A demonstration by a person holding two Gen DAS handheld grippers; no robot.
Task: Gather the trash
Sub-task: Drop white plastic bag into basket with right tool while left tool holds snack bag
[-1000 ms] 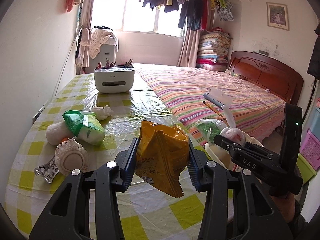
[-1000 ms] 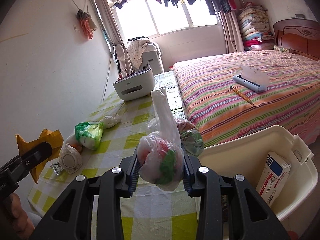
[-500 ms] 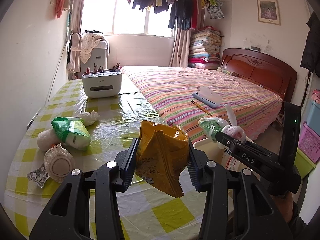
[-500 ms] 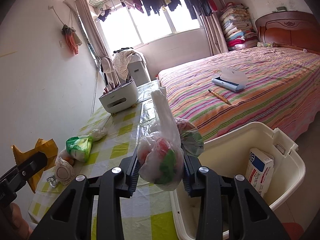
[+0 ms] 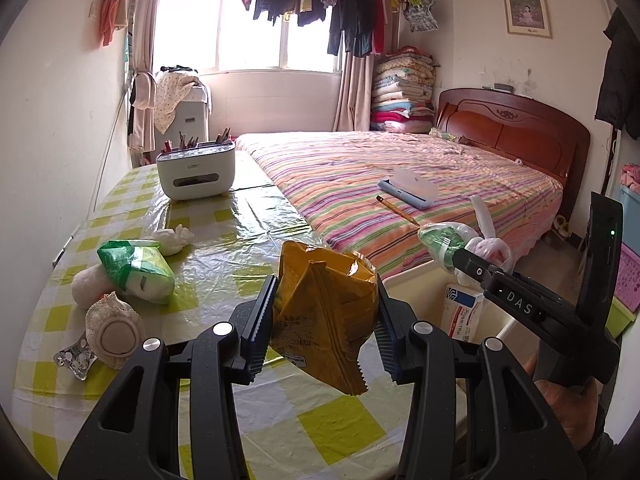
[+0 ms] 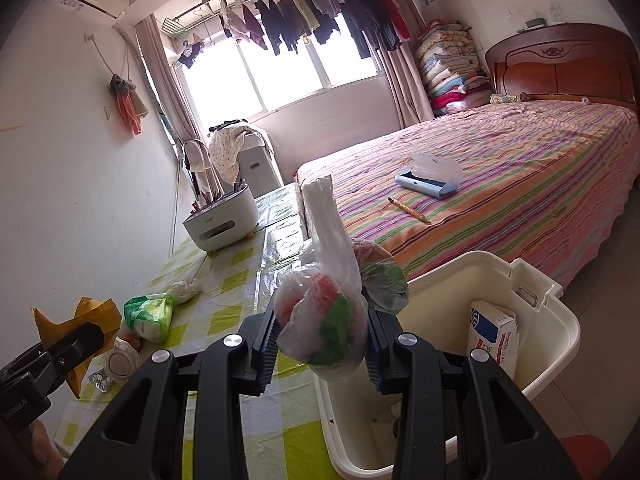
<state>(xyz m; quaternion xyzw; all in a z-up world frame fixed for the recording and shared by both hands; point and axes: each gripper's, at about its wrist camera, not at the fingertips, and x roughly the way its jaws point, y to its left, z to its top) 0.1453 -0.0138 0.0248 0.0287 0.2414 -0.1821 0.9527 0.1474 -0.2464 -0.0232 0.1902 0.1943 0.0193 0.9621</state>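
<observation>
A bedroom, with a table [image 5: 224,248] under a yellow-and-white checked cloth standing against a striped bed [image 5: 400,184]. All places below are given relative to this table.

At its left end lie a foil blister pack [image 5: 75,358], a round lace-edged pad [image 5: 114,330], a green-and-white packet [image 5: 136,270] resting on a white roll, and a crumpled tissue [image 5: 174,236]. At the far end stands a white desk organiser [image 5: 195,174] with pens in it.

Above the near edge of the table, the left gripper [image 5: 325,312] pinches a crumpled yellow snack wrapper [image 5: 324,312] between its two fingers; the wrapper hangs in the air, clear of the cloth.

Just past the table's right edge, low beside the bed, sits a cream plastic bin [image 6: 552,372]. A white-and-blue carton [image 6: 494,330] stands inside it against the far wall. The bin's bottom is mostly hidden, so what else it holds cannot be told.

Over the meeting of table edge and bin rim, the right gripper [image 6: 322,334] clamps a knotted clear plastic bag [image 6: 320,320] of red, green and white scraps, its twisted neck pointing up.

On the bed, well apart from the table, lie a pencil [image 6: 408,210] and an open blue case [image 6: 428,178].
</observation>
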